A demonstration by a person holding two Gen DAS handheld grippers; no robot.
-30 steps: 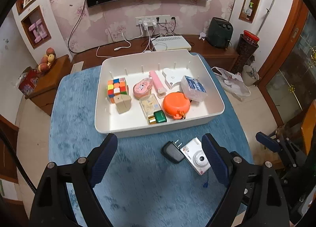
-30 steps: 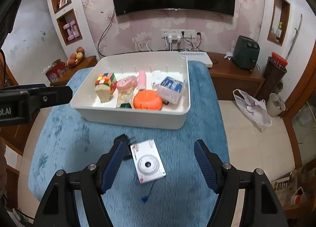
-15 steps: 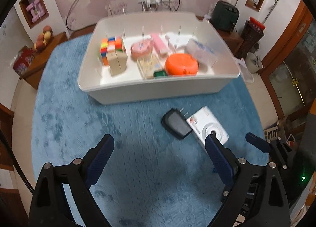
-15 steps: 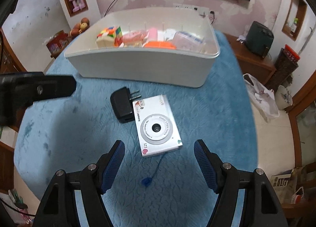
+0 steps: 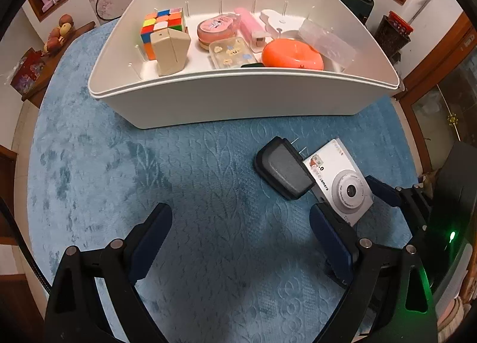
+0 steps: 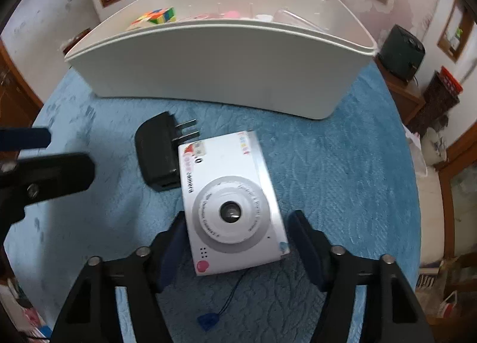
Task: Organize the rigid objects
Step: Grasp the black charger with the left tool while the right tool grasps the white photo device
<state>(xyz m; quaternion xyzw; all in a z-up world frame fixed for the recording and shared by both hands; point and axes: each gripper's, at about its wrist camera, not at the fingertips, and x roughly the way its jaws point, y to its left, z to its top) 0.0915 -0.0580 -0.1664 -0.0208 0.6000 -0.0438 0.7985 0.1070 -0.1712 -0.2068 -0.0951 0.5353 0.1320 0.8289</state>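
Note:
A white toy camera [image 6: 232,202] lies flat on the blue tablecloth, lens up, next to a black plug adapter [image 6: 158,155]. My right gripper [image 6: 237,238] is open, low over the cloth, its fingers on either side of the camera's near end, not touching it. My left gripper [image 5: 241,235] is open and empty over bare cloth, left of the adapter [image 5: 281,171] and camera [image 5: 340,182]. The white bin [image 5: 238,95] behind them holds a Rubik's cube [image 5: 162,28], an orange round case [image 5: 292,55] and several other items.
The round table's blue cloth [image 5: 134,179] drops off at its edges on all sides. The camera's strap with a blue tag [image 6: 208,320] trails toward me. A TV wall, shelves and a dark appliance [image 6: 401,50] stand behind the table.
Both grippers have come down and forward toward the table. The right gripper now straddles the camera's near end. Nothing on the table has moved.

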